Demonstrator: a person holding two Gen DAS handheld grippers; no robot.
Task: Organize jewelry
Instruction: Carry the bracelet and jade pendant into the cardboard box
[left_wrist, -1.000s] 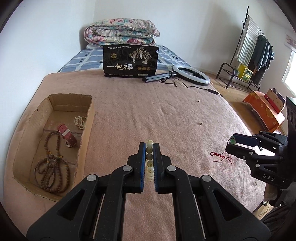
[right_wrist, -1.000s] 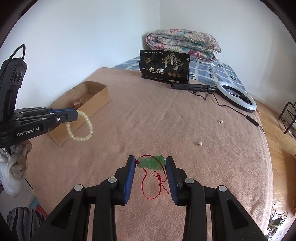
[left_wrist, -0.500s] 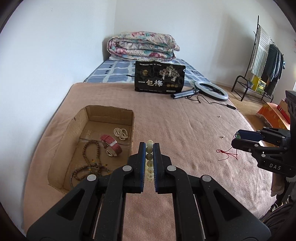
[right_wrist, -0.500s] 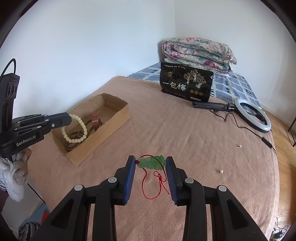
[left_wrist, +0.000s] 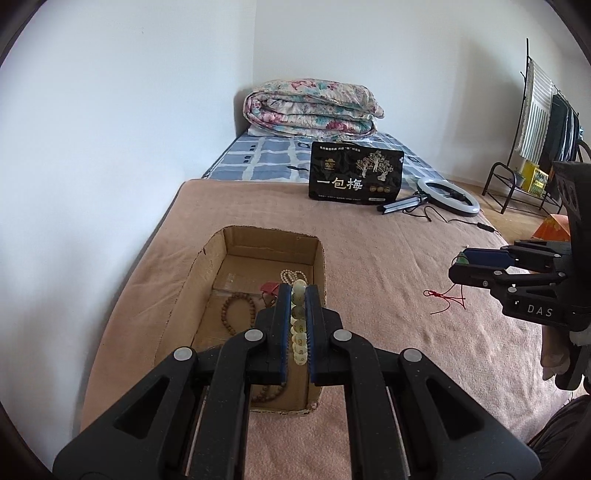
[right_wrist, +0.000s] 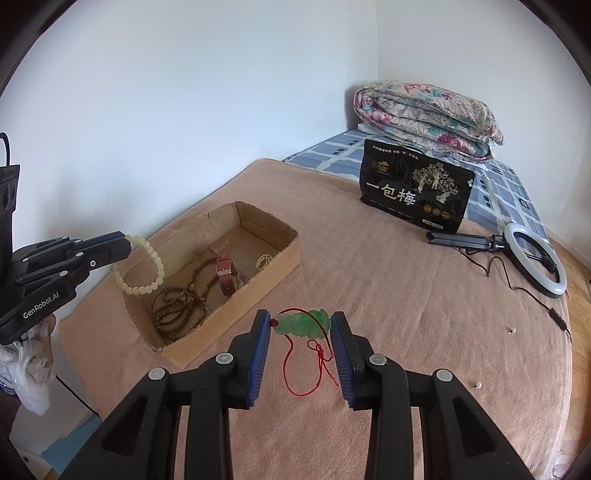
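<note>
My left gripper (left_wrist: 298, 291) is shut on a pale yellow bead bracelet (left_wrist: 298, 325) and holds it above the near end of the cardboard box (left_wrist: 319, 258). In the right wrist view the bracelet (right_wrist: 142, 269) hangs from it over the box (right_wrist: 284, 254). My right gripper (right_wrist: 301, 321) is shut on a green jade pendant (right_wrist: 301, 323) with a red cord (right_wrist: 295, 369) that dangles above the blanket. It shows in the left wrist view (left_wrist: 460, 264) to the right of the box. The box holds brown bead strands (right_wrist: 181, 306), a red watch (right_wrist: 226, 278) and a small pearl bracelet (right_wrist: 264, 260).
A black snack bag (left_wrist: 355, 173) stands at the back of the pink blanket (left_wrist: 388, 258). A ring light (left_wrist: 448, 195) with its cable lies to the bag's right. A folded quilt (left_wrist: 312, 109) lies behind. Two small loose beads (right_wrist: 511, 330) lie on the blanket at right.
My left gripper has carried the bracelet to the left, from over the blanket to above the box. My right gripper has followed toward the box with the pendant in it.
</note>
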